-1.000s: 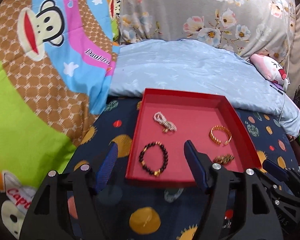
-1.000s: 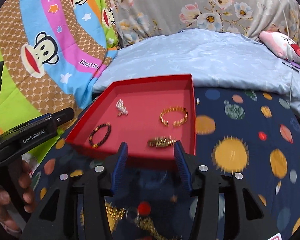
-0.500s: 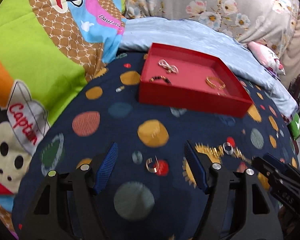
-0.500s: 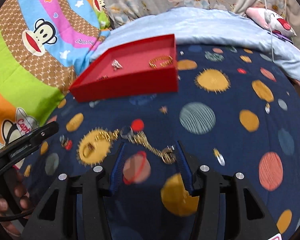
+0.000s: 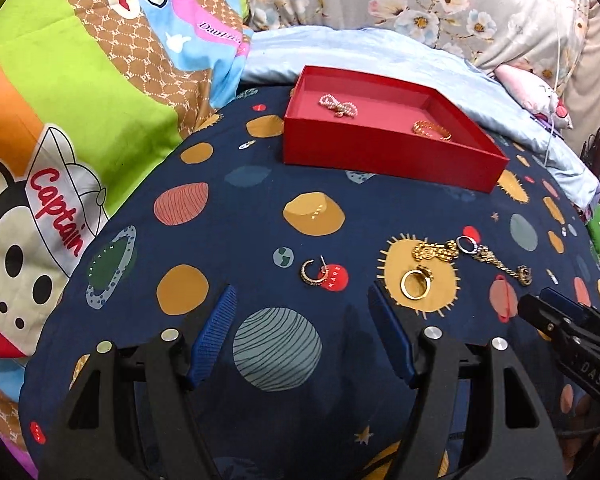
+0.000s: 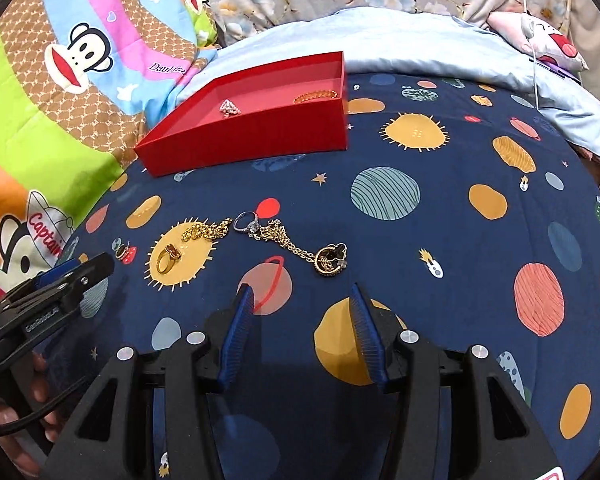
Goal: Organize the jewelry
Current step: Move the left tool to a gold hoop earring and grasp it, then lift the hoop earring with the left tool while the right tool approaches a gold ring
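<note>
The black left gripper [image 5: 302, 298] is hovering with jaws apart over the navy planet-print bedsheet [image 5: 228, 240], near a gold hoop earring [image 5: 313, 273].

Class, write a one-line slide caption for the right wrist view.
Open right gripper hovers above gold pendant chain on planet-print navy cloth.

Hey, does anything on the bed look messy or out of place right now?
Yes. Several pieces lie loose on the planet-print sheet rather than in the red tray: a hoop earring, a gold ring, a silver ring, and gold chains bunched up untidily.
</note>
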{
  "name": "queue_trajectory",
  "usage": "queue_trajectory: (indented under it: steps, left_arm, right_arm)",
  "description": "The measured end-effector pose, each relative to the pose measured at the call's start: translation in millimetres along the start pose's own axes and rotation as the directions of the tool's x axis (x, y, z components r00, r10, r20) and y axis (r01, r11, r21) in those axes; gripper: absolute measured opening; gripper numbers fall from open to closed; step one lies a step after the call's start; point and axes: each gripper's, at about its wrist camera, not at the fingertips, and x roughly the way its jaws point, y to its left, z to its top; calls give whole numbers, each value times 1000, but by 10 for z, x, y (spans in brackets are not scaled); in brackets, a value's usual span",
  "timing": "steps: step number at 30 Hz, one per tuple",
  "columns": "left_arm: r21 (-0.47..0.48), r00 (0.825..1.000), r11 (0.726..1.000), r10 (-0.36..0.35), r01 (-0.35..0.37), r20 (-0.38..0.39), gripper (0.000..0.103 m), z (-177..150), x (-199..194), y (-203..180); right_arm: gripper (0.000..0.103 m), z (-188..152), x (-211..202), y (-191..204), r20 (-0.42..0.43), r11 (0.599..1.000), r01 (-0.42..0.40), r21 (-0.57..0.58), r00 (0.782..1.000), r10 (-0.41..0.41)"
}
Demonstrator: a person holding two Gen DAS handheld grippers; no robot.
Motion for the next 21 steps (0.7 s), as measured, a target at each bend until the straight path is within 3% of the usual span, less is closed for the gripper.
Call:
queue_trajectory:
  steps: [6,11,16,21]
  left_arm:
    - [3,999,1000,-8,8,-37,47,55,168,-28]
    - [19,999,1000,-9,10,-50,41,95,245,-77]
    - [40,999,999,-22,24,-46,17,90,247,-119]
    - [24,997,997,-67,68,-46,16,75,215,-89]
  right_arm:
    - [50,-2,15,3,-1,1000,-2,1,1000,2]
    - [53,0,26,13,-4,1000,1,-1,1000,-1]
    - [55,4,35,26,-6,1000,5,-7,1000,-5]
    - [54,-2,34,53,-6,1000,12,-18,1000,-12]
